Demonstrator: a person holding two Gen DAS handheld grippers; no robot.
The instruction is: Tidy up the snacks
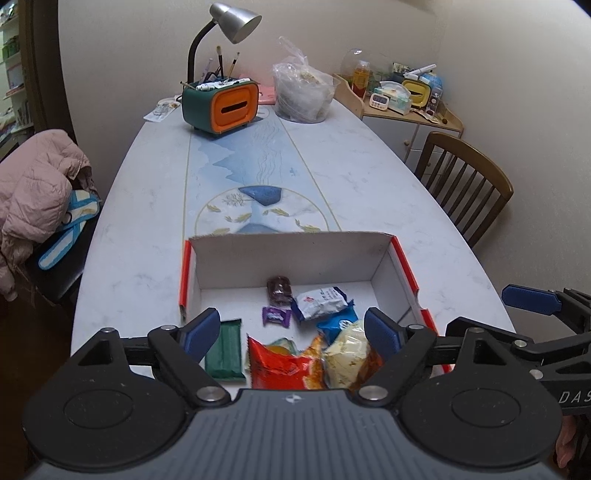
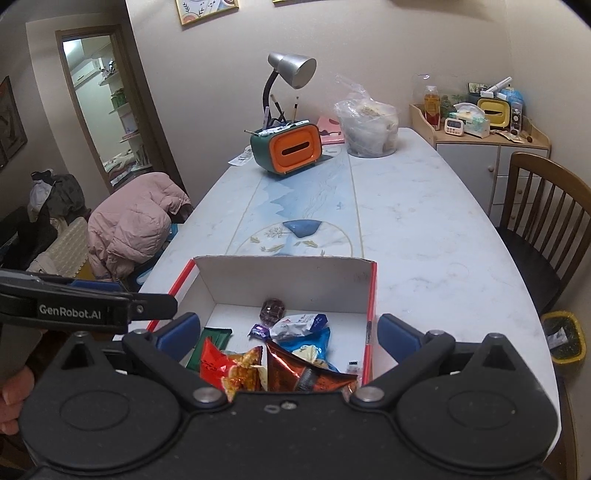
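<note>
Two hand-held grippers hover above a white cardboard box with red-orange edges, set at the near end of a marble-patterned table. The left gripper has its blue-padded jaws spread wide, nothing pinched between them. The right gripper is likewise spread wide and holds nothing; it also shows at the right edge of the left wrist view.

The snacks lie loose on the box floor: a green packet at the left, a red-orange bag nearest the cameras, a pale yellow bag touching it on the right, a blue packet just behind, a white-and-blue packet toward the middle, a small purple sweet beside it, and a dark brown wrapped piece near the far wall.

At the far end of the table stand a green-and-orange tissue holder (pens and brushes stick up from its top), a silver desk lamp and a clear plastic bag. A pink padded jacket is draped over a seat at the left; a wooden chair stands at the right, with a cluttered corner cabinet behind it.
</note>
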